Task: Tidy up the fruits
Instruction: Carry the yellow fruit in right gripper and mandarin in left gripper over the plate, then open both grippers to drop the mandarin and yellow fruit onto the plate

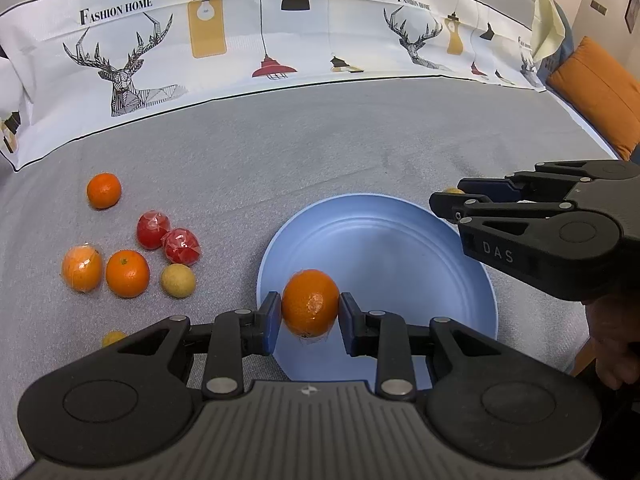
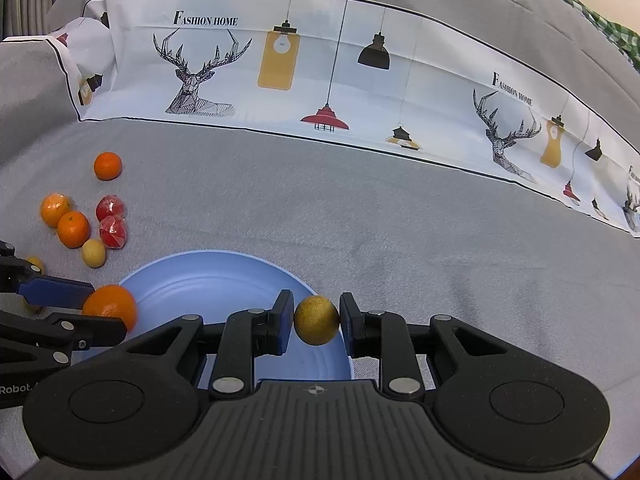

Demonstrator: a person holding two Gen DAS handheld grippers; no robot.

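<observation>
My left gripper [image 1: 310, 312] is shut on an orange [image 1: 311, 303] and holds it over the near left edge of a blue plate [image 1: 384, 248]. My right gripper [image 2: 316, 320] is shut on a small yellow-brown fruit [image 2: 317, 320] over the plate's right rim [image 2: 224, 276]. The left gripper's orange also shows in the right wrist view [image 2: 112, 306]. The right gripper shows in the left wrist view [image 1: 448, 200], with the yellow fruit mostly hidden behind its fingers.
Loose fruits lie on the grey cloth left of the plate: oranges [image 1: 127, 273], a wrapped orange [image 1: 82, 268], two wrapped red fruits [image 1: 182, 246], a small yellow fruit [image 1: 178, 281]. A printed white cloth [image 1: 260, 40] runs along the back. An orange cushion [image 1: 600, 88] lies far right.
</observation>
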